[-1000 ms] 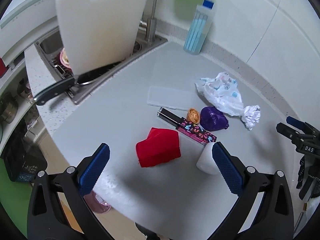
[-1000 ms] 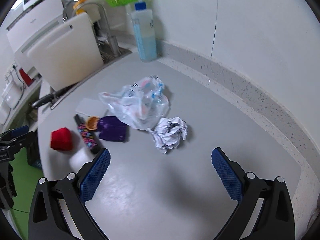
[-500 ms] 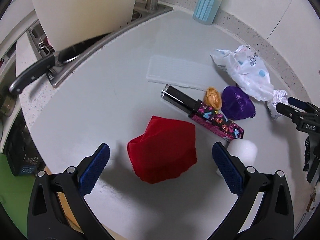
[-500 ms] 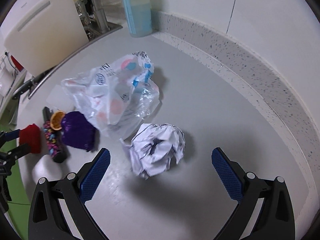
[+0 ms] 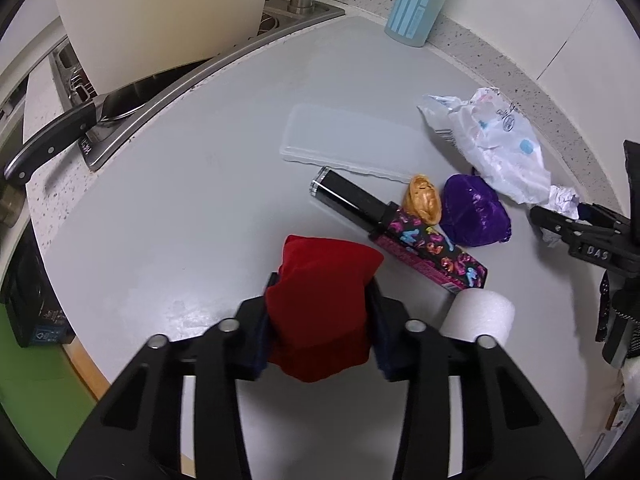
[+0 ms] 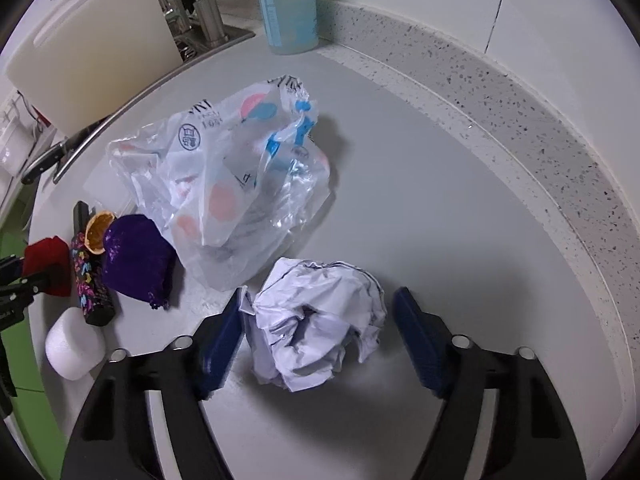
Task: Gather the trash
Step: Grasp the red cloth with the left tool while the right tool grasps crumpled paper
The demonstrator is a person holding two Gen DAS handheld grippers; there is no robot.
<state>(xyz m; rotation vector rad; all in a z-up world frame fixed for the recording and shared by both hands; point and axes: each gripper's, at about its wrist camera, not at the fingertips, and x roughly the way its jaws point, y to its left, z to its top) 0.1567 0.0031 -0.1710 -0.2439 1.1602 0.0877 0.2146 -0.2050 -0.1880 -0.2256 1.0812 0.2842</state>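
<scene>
My left gripper (image 5: 320,320) is shut on a red cloth pouch (image 5: 320,304) that rests on the grey counter (image 5: 180,208). My right gripper (image 6: 320,344) is partly closed around a crumpled white paper ball (image 6: 320,328); its left pad touches the paper and the right pad stands a little apart. A plastic bag (image 6: 224,168) lies just beyond the paper. A purple pouch (image 5: 474,216), a gold wrapper (image 5: 422,204), a patterned black box (image 5: 400,232) and a white foam cylinder (image 5: 480,316) lie between the two grippers.
A clear plastic lid (image 5: 344,142) lies behind the box. A sink (image 5: 160,80) with a white cutting board (image 5: 160,20) and a knife (image 5: 52,136) is at the left. A blue bottle (image 6: 290,4) stands by the speckled back ledge (image 6: 520,100).
Both grippers moved forward and down to the counter. The left one closed on the red pouch. The right one narrowed around the paper ball.
</scene>
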